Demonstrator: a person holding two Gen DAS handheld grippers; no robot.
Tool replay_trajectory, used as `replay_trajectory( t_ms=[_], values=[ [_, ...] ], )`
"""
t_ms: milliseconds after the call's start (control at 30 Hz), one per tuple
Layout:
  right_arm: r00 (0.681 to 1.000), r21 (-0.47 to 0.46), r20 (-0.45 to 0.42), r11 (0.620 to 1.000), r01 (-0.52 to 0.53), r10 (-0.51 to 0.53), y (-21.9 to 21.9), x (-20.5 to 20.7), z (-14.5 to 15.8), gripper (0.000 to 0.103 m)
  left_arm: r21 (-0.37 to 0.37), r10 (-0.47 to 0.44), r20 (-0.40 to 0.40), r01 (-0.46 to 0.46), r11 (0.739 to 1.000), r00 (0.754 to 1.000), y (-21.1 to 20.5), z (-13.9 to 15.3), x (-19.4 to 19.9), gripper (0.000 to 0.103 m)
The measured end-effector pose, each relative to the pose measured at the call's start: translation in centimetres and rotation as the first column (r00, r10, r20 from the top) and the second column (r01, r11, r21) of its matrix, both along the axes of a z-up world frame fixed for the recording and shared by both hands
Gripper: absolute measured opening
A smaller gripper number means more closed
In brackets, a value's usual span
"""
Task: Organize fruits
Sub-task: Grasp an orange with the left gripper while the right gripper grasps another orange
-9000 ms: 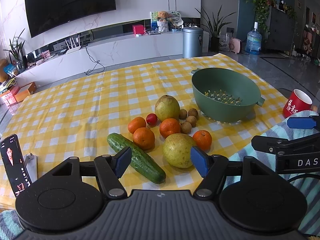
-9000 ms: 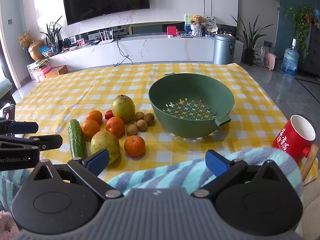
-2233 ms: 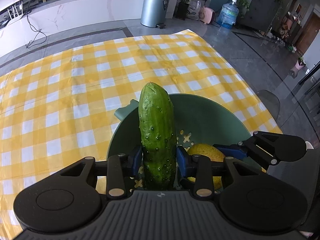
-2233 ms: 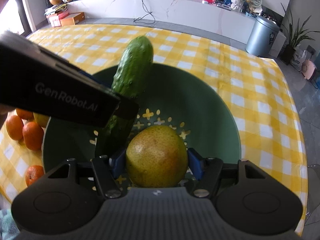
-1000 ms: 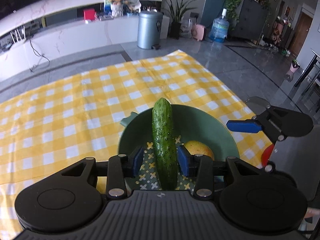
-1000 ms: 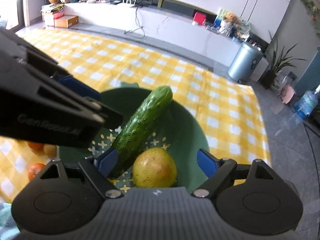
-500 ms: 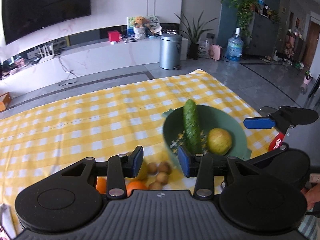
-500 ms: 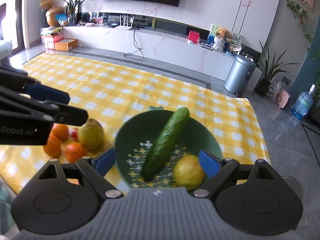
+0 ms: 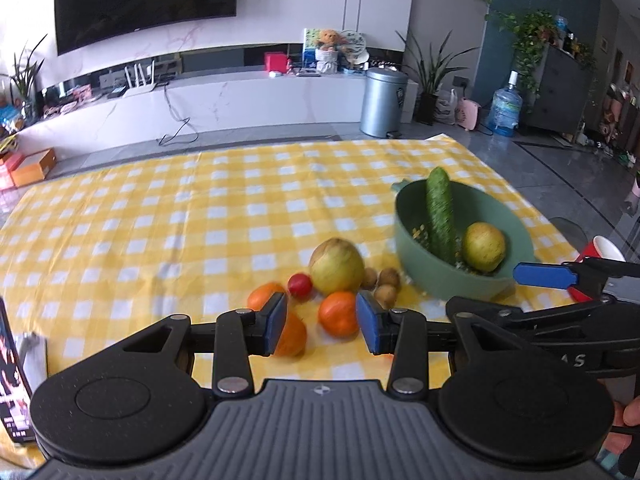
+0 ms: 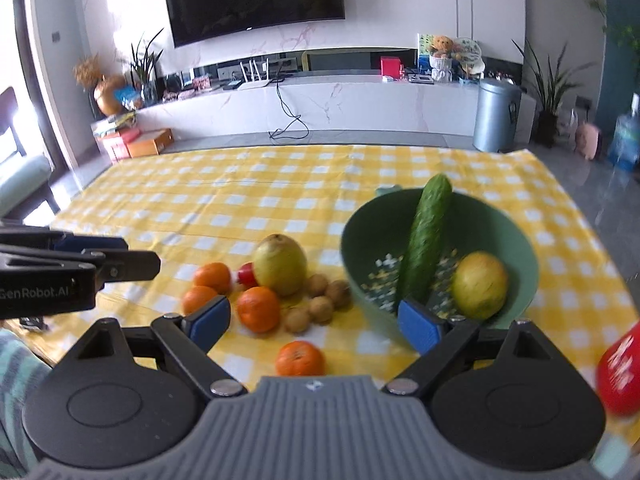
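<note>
A green colander bowl [image 9: 416, 268] [image 10: 360, 248] on the yellow checked cloth holds a cucumber [image 9: 440, 212] [image 10: 426, 240] leaning on its rim and a yellow-green pear [image 9: 483, 246] [image 10: 479, 285]. To its left lie a second pear [image 9: 337, 266] [image 10: 280, 264], several oranges [image 9: 338, 313] [image 10: 258, 309], a small red fruit [image 9: 300, 285] and several small brown fruits [image 10: 320, 304]. My left gripper [image 9: 322, 328] is open and empty, above the oranges. My right gripper [image 10: 314, 322] is open and empty, near the bowl's front.
A red mug [image 9: 600, 252] [image 10: 618, 368] stands at the right table edge. A phone [image 9: 12, 372] lies at the near left. A striped towel [image 10: 16, 376] covers the near edge. The far half of the cloth [image 10: 240, 192] holds nothing.
Both grippers let go of the cucumber and pear into the bowl, then drew back and left toward the loose fruit. The left gripper's jaws now stand wider.
</note>
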State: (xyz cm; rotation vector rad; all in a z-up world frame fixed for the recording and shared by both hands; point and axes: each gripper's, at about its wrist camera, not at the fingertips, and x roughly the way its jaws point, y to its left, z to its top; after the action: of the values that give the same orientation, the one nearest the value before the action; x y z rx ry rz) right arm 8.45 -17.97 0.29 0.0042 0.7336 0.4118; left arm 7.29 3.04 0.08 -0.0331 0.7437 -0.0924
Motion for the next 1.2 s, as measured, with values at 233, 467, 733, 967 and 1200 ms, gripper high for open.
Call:
replay_trajectory(
  t_ms=[233,467,733,967,1200],
  values=[
    [1.0,0.021,0.023,1.0,0.021,-0.021,0.9,-1.0,-2.4,0.088,-0.009,0.014,-0.013,-0.014,1.0,1.0,1.0,-1.8,-0.6,0.047],
    [1.0,0.009,-0.008,1.0,0.027,-0.027,1.4,-0.2,-5.0,0.083,-0.015,0.013,-0.034,-0.013,1.0,0.999,1.3,-4.1,0.2,0.047],
    [1.0,0.012,-0.027,1.0,0.01,-0.01,2.1,0.9,-6.8,0.072,-0.01,0.035,-0.052,-0.036,0.999,0.998,1.9,-6.8,1.4,0.048],
    [0.996,-0.012,-0.088,1.0,0.02,-0.021,2.5,2.0,-8.0,0.065,-0.003,0.047,-0.064,-0.047,0.999,0.997,2.0,-8.4,2.4,0.053],
    [0.991,-0.034,-0.135,0.999,0.012,-0.017,3.0,2.7,-9.1,0.055,0.012,0.049,-0.07,-0.048,0.999,0.996,1.8,-9.3,3.1,0.06]
  ],
)
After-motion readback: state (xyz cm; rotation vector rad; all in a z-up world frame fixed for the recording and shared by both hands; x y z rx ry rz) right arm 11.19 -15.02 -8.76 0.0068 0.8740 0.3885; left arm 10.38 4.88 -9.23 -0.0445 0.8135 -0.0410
